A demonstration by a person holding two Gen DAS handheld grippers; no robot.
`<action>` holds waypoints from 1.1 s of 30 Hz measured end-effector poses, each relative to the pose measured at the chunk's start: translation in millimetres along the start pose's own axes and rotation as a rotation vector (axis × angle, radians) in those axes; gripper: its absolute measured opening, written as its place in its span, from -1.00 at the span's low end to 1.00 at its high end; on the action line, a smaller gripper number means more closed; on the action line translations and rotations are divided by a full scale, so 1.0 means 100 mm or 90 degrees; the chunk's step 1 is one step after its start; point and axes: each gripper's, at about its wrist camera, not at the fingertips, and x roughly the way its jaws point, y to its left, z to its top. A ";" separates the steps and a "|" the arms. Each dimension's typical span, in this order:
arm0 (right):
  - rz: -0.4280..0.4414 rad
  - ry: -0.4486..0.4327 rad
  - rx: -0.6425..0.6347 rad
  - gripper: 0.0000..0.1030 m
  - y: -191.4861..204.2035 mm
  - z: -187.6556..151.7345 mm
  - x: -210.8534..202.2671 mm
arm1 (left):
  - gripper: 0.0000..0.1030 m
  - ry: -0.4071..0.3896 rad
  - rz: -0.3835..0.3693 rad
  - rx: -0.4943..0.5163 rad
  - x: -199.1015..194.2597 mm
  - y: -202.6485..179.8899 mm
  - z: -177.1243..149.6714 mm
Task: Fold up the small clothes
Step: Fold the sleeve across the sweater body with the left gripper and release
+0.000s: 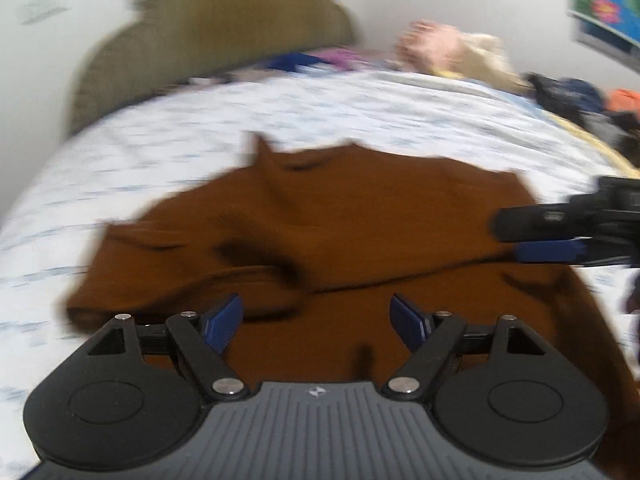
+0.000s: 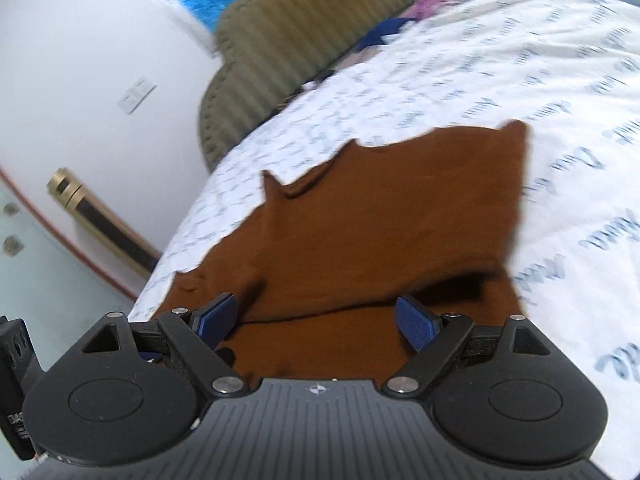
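Note:
A small brown garment (image 1: pixel 340 220) lies spread on the bed, partly folded, with one layer lapped over another. It also shows in the right wrist view (image 2: pixel 380 220). My left gripper (image 1: pixel 316 320) is open and empty just above the garment's near part. My right gripper (image 2: pixel 316 320) is open and empty over the garment's near fold edge. The right gripper also shows in the left wrist view (image 1: pixel 560 236) at the garment's right edge, blurred.
The bed has a white printed sheet (image 1: pixel 200 128) and an olive padded headboard (image 1: pixel 216 32). A pile of other clothes (image 1: pixel 460 52) lies at the far side, with dark clothes (image 1: pixel 580 100) at the right. A wall and floor lie left of the bed (image 2: pixel 60 260).

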 end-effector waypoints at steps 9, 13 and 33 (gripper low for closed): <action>-0.071 0.014 -0.246 0.76 0.92 0.07 0.79 | 0.56 -0.036 0.319 -0.111 0.14 0.64 0.21; -0.156 -0.009 -0.324 0.80 1.23 0.11 1.25 | 0.56 0.040 0.304 -0.121 0.39 0.79 0.24; -0.357 -0.031 -0.475 0.99 0.77 -0.01 0.33 | 0.56 0.034 0.199 -0.040 0.19 0.59 -0.03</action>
